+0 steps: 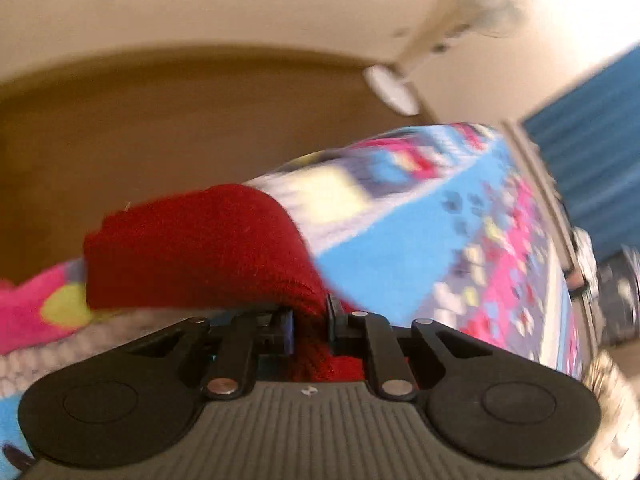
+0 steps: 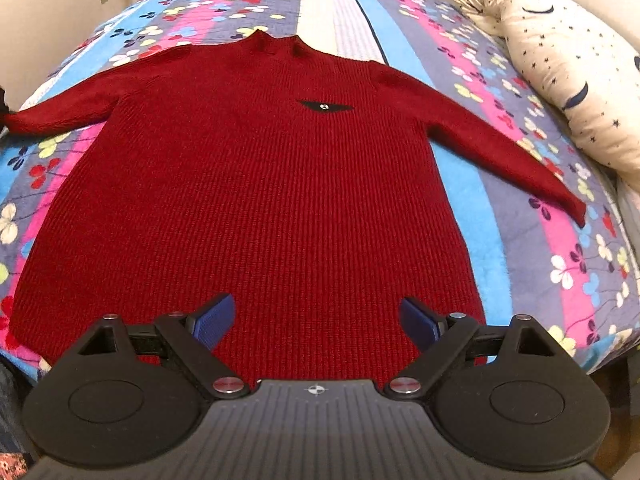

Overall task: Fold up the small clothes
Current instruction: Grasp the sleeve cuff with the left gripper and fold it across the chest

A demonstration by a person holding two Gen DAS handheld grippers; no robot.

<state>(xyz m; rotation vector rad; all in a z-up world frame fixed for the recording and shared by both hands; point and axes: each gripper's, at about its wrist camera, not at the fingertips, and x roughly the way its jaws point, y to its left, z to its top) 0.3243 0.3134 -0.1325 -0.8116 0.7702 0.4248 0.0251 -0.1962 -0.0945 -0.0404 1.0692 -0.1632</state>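
Bed [image 2: 520, 216]: covered by a fleece blanket [image 2: 352, 12] in blue, pink, grey and white stripes with a clover print; it carries everything below.

Sweater [image 2: 256, 184]: dark red ribbed knit, spread flat face-up on the blanket, collar at the far end, hem nearest the right wrist camera. Both sleeves lie out to the sides. A small black winged badge [image 2: 325, 106] sits on the chest.

Pillow [image 2: 560, 80]: cream with dark stars, along the bed's right edge, just beside the right sleeve's end.

Fan [image 1: 452, 40]: pale standing fan by the wall, blurred, seen from the left wrist.

Right gripper [image 2: 316, 320]: jaws wide apart, over the hem, nothing between them.

Left gripper [image 1: 311, 320]: jaws closed on a bunch of the sweater's red cloth [image 1: 200, 248], seemingly a sleeve end.
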